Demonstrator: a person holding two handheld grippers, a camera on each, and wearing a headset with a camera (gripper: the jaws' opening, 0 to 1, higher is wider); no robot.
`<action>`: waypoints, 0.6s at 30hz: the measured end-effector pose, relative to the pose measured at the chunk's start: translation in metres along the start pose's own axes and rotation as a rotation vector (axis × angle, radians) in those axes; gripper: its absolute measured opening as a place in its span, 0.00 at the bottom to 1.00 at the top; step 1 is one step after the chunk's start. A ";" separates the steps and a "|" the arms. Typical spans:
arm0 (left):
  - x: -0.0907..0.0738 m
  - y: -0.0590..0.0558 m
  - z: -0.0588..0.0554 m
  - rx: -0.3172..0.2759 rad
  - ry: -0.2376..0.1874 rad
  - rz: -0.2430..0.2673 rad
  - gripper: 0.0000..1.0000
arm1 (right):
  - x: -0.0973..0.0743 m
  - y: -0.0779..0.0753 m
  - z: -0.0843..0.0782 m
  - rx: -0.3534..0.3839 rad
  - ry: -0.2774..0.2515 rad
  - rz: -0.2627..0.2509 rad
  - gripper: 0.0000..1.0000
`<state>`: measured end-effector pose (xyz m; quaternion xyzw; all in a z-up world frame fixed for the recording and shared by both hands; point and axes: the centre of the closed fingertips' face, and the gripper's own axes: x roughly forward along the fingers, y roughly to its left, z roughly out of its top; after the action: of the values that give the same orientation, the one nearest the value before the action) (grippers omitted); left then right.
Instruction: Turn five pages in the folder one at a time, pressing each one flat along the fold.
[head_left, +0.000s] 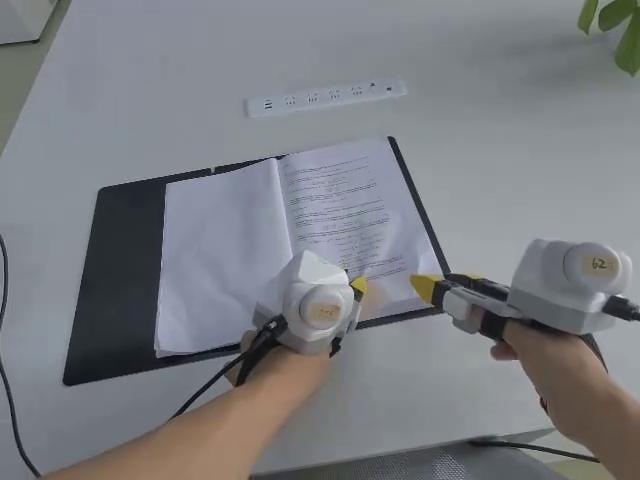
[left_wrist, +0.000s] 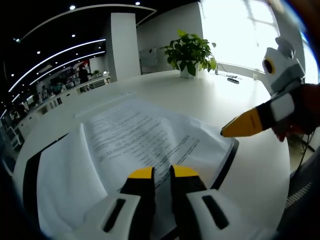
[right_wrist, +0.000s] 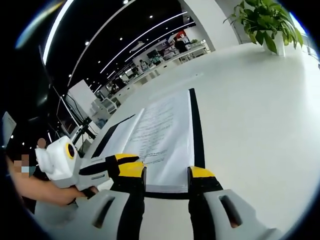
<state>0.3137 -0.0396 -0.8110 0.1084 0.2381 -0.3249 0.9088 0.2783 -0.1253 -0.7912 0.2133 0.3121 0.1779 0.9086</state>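
A black folder (head_left: 120, 290) lies open on the white table. Its left page (head_left: 220, 250) is blank and its right page (head_left: 340, 210) is printed. My left gripper (head_left: 357, 288) is shut and hovers over the lower part of the printed page (left_wrist: 145, 135), near the fold, with nothing between its jaws (left_wrist: 163, 173). My right gripper (head_left: 425, 288) is open with nothing in it. It points at the folder's bottom right corner (right_wrist: 170, 187) from just off its edge. The right gripper (left_wrist: 240, 127) comes into the left gripper view close to the page's edge, and the left gripper (right_wrist: 122, 161) comes into the right gripper view.
A white power strip (head_left: 326, 98) lies beyond the folder. A potted plant (head_left: 612, 25) stands at the far right. A dark cable (head_left: 5, 380) runs along the table's left side. The table's front edge is just below my hands.
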 end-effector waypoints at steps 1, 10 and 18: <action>0.000 0.000 0.000 0.000 0.000 0.000 0.11 | 0.000 -0.001 -0.001 0.003 0.002 -0.001 0.32; 0.000 0.000 0.000 0.001 -0.003 0.000 0.11 | -0.003 -0.001 -0.001 -0.002 -0.006 -0.006 0.22; 0.000 0.000 0.001 0.003 -0.006 0.000 0.11 | -0.007 -0.007 0.002 -0.010 -0.017 -0.030 0.06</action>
<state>0.3140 -0.0400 -0.8102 0.1089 0.2347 -0.3257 0.9094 0.2755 -0.1351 -0.7903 0.2054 0.3067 0.1642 0.9148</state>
